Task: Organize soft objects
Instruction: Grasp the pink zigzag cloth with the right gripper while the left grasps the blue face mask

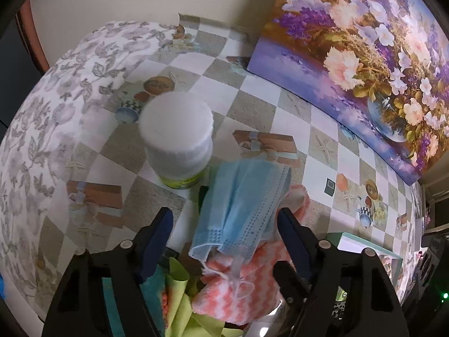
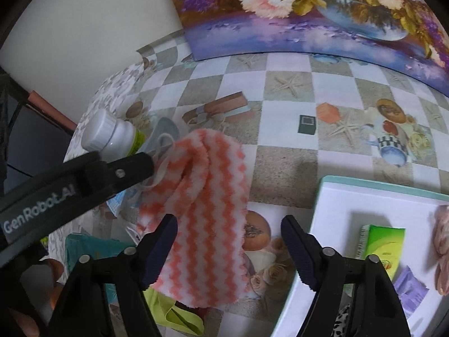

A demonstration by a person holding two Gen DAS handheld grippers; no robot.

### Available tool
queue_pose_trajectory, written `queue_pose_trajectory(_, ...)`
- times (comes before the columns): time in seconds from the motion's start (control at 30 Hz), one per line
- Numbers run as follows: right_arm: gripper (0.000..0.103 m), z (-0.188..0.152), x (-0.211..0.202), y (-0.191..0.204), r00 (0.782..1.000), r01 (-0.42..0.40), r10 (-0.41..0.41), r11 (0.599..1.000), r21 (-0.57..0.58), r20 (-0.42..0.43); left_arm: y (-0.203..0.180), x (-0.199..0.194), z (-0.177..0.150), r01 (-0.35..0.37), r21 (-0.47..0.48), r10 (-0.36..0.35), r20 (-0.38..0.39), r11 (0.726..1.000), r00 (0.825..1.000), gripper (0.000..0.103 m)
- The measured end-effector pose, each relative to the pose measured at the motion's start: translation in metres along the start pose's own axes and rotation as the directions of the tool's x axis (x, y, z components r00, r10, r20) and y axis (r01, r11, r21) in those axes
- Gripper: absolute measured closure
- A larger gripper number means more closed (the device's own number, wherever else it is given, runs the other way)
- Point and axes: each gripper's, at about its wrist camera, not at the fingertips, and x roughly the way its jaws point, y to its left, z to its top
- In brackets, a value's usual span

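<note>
A light blue face mask (image 1: 241, 205) lies crumpled on a pink-and-white zigzag cloth (image 1: 238, 289) on the checkered tablecloth (image 1: 252, 98). My left gripper (image 1: 224, 224) hangs over the mask, open, with the mask between its fingers; the left pad stands clear of it. In the right wrist view the zigzag cloth (image 2: 202, 210) lies lengthwise between the fingers of my right gripper (image 2: 228, 230), which is open; its right finger is well apart from the cloth. One left-gripper finger (image 2: 132, 168) reaches in beside the mask's ear loop (image 2: 165, 146).
A white-capped bottle (image 1: 176, 134) stands just beyond the mask. Lime green (image 1: 179, 286) and teal (image 1: 148, 295) cloths lie near the front edge. A white box (image 2: 364, 210) at right holds a green carton (image 2: 384, 241) and a purple packet (image 2: 409, 283). A flower painting (image 1: 350, 56) leans at the back.
</note>
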Motion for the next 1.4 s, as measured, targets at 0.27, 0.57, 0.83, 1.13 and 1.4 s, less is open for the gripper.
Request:
queue_pose_trajectory(0.27,0.029,-0.004,0.008,0.003,1.0,-0.013,0.013,1.0,-0.003,-0.024,0.0,0.009,-0.003,0.052,-0.018,-0.053,-0.035,0.998,0.998,0.056)
queue_pose_trajectory(0.57,0.046,-0.009,0.024,0.007,0.997,-0.029,0.028,1.0,-0.008,-0.066,0.005,0.009,-0.003,0.057,-0.036,-0.058,-0.034,0.998,0.998,0.078)
queue_pose_trajectory(0.83,0.069,-0.011,0.026,0.011,0.996,-0.064,0.063,0.998,-0.015,-0.061,0.007,0.012,-0.003,0.05,-0.049,-0.052,-0.043,0.998,0.998,0.078)
queue_pose_trajectory(1.13,0.095,-0.006,0.014,0.001,0.997,-0.076,0.076,0.997,0.014,-0.02,0.009,0.01,-0.003,0.038,-0.057,-0.04,-0.032,0.998,0.999,0.085)
queue_pose_trajectory(1.4,0.096,-0.004,-0.003,-0.011,0.997,-0.082,0.081,0.996,0.039,0.018,0.013,0.007,-0.001,0.033,-0.082,-0.035,-0.015,0.996,0.999,0.09)
